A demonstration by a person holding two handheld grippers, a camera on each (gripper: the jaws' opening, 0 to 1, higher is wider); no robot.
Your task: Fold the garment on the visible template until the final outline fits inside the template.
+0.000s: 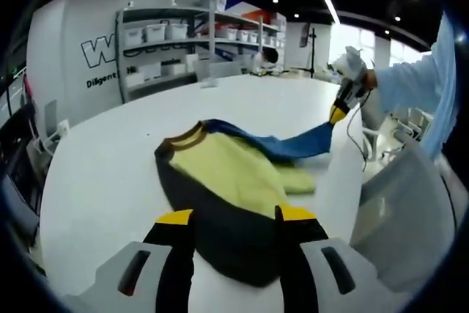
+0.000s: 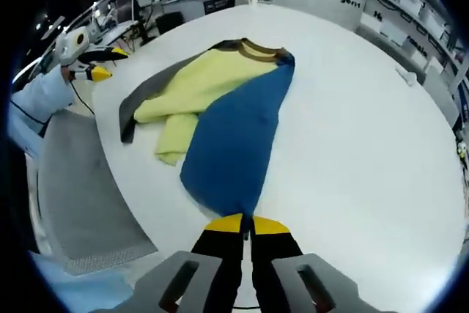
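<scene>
White table [image 2: 352, 108], right gripper [image 2: 242, 226] seemingly pinching sweater [image 2: 234, 130]

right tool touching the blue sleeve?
Touching. In the right gripper view the right tool is closed on the blue sleeve end, cloth pinched between its tips.

A white table [image 2: 366, 144] carries a yellow, blue and dark grey garment [image 2: 220, 100] lying partly folded.
</scene>
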